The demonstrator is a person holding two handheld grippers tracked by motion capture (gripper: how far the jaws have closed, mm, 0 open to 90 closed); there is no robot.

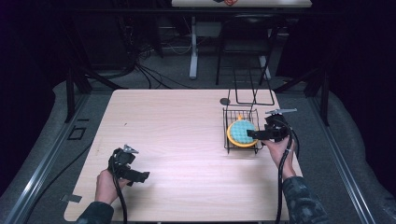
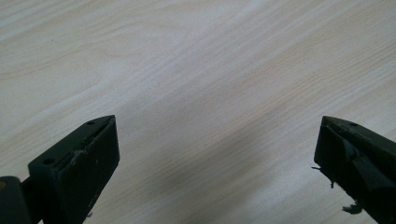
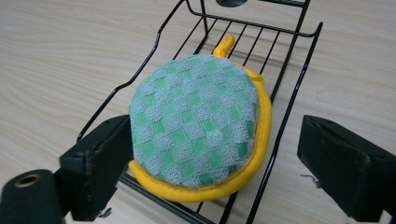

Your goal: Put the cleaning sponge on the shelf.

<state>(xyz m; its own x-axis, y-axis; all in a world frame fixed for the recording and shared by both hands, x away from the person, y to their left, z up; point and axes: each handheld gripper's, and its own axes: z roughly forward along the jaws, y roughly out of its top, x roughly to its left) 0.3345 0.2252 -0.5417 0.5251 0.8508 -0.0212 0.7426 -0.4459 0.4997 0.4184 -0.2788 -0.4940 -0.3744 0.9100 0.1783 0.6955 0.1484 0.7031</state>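
A round sponge (image 1: 242, 131) with a green checked face and a yellow rim lies tilted in a black wire basket (image 1: 240, 111) on the right part of the table. My right gripper (image 1: 251, 134) reaches in from the basket's right side. In the right gripper view the sponge (image 3: 196, 126) sits between my wide-apart jaws; the right gripper (image 3: 215, 135) is open, one jaw close to the sponge's edge, the other outside the basket wire (image 3: 295, 93). My left gripper (image 1: 140, 176) rests low at the front left. It is open (image 2: 217, 140) over bare wood.
The light wooden table (image 1: 182, 126) has wide bare room in its middle and left. A tall wire frame (image 1: 254, 88) rises behind the basket, with a small dark disc (image 1: 225, 101) beside it. Farther back stand another table's leg (image 1: 193, 46) and cables on the floor.
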